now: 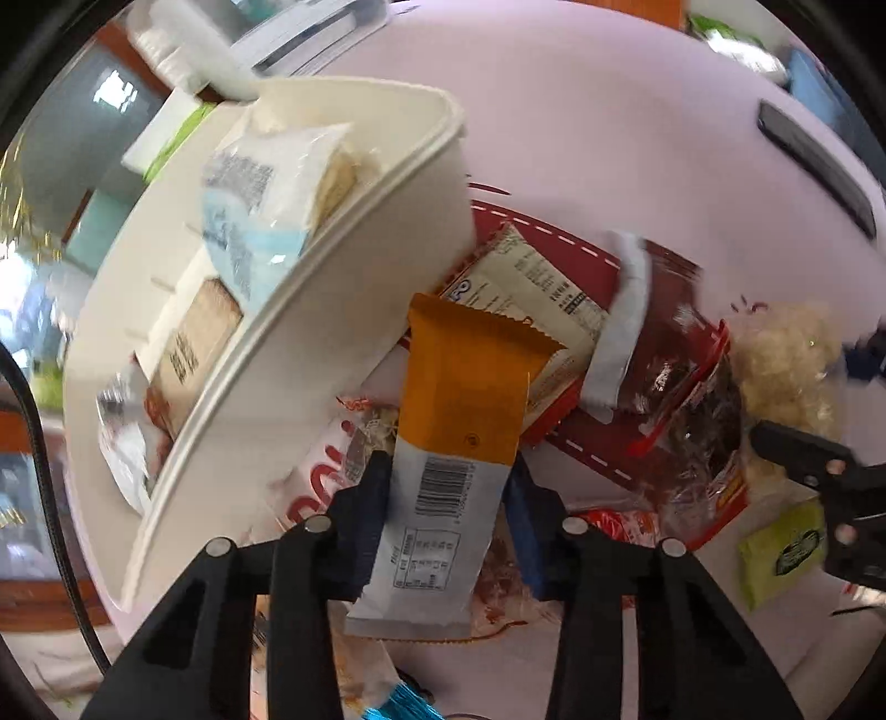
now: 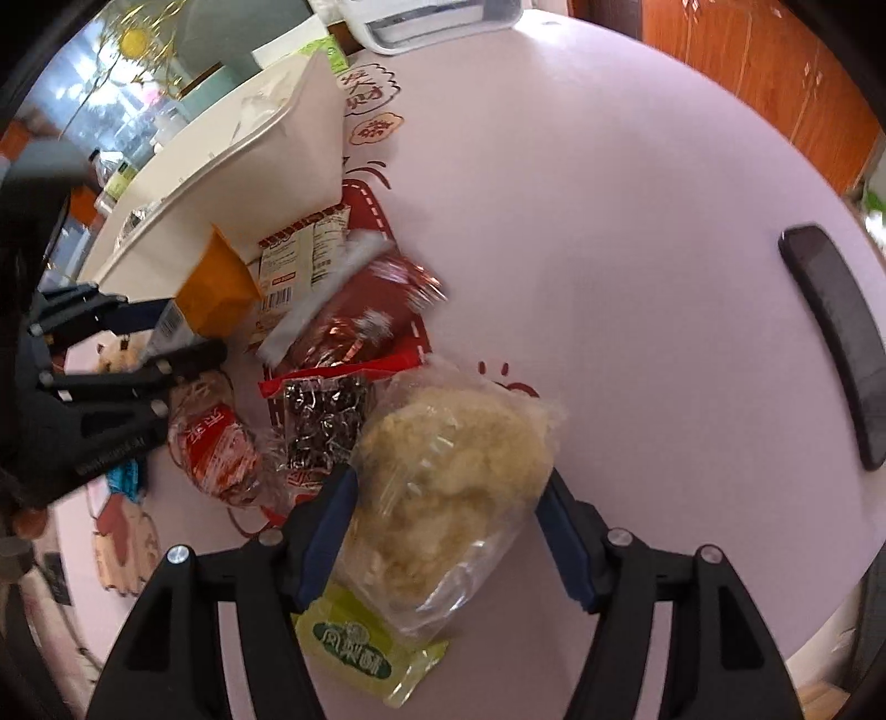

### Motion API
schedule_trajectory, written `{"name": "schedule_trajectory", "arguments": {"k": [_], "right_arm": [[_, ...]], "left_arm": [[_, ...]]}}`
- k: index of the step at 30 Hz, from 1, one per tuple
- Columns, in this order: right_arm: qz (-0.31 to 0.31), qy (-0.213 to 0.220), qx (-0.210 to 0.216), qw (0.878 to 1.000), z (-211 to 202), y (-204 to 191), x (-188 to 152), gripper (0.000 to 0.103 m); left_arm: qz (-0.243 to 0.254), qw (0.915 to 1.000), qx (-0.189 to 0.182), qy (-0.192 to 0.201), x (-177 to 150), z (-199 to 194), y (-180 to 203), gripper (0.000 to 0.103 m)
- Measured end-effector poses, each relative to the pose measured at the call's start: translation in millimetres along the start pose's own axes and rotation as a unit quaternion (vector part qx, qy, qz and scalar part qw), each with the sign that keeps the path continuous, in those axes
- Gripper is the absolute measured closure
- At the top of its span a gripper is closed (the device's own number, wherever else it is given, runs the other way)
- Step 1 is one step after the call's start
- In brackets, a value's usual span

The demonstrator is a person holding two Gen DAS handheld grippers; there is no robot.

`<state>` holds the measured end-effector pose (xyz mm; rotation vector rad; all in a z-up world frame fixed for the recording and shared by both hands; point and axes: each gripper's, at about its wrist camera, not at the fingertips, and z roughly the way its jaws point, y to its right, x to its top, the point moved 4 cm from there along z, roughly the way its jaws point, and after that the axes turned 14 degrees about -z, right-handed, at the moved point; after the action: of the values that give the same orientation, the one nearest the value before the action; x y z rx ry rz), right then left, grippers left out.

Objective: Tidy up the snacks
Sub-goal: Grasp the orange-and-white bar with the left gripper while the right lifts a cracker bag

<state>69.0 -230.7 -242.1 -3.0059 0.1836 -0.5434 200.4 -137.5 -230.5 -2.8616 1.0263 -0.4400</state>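
Note:
My left gripper (image 1: 448, 482) is shut on an orange and white snack bar (image 1: 459, 410) and holds it above the snack pile, just right of the white bin (image 1: 332, 310). The bin holds several packets, among them a blue and white one (image 1: 260, 221). The bar also shows in the right wrist view (image 2: 213, 288). My right gripper (image 2: 448, 498) has its blue fingers on both sides of a clear bag of pale puffed snack (image 2: 454, 487) lying on the table. The bag fills the gap between the fingers. A green packet (image 2: 360, 648) lies under it.
Loose snacks lie on the pink table (image 2: 609, 277): a dark red bag (image 2: 360, 327), a red-edged bag of dark pieces (image 2: 321, 421), a red and white packet (image 2: 216, 448), a cream packet (image 2: 299, 255). A black phone (image 2: 836, 343) lies at right. A white appliance (image 2: 432, 16) stands at the back.

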Motion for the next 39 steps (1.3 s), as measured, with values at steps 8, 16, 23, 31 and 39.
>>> {"name": "schedule_trajectory", "arguments": {"k": [8,16,23,31,39], "right_arm": [[-0.036,0.013,-0.039,0.999,-7.5,-9.2,2.3,0.060],[-0.069,0.043,-0.035,0.996,-34.6,-20.5,4.9,0.060],[-0.118,0.085,-0.035,0.989,-64.3,-43.4,11.9,0.060],[-0.171,0.134,-0.010,0.976,-83.4,-77.0,42.3,0.060],[-0.193,0.212,0.003,0.958,-131.5,-106.8,123.2,0.060]], "left_arm": [[-0.116,0.9926,-0.032,0.012,-21.3,-25.2,-28.8,0.069],[-0.204,0.9752,-0.079,0.034,-59.7,-72.6,-43.8,0.069],[-0.261,0.9573,-0.105,0.066,-78.0,-114.7,-48.2,0.069],[-0.296,0.9446,-0.096,0.104,-65.5,-140.7,-73.7,0.068],[-0.336,0.9248,-0.043,0.173,-9.2,-191.7,-143.0,0.068]]}}
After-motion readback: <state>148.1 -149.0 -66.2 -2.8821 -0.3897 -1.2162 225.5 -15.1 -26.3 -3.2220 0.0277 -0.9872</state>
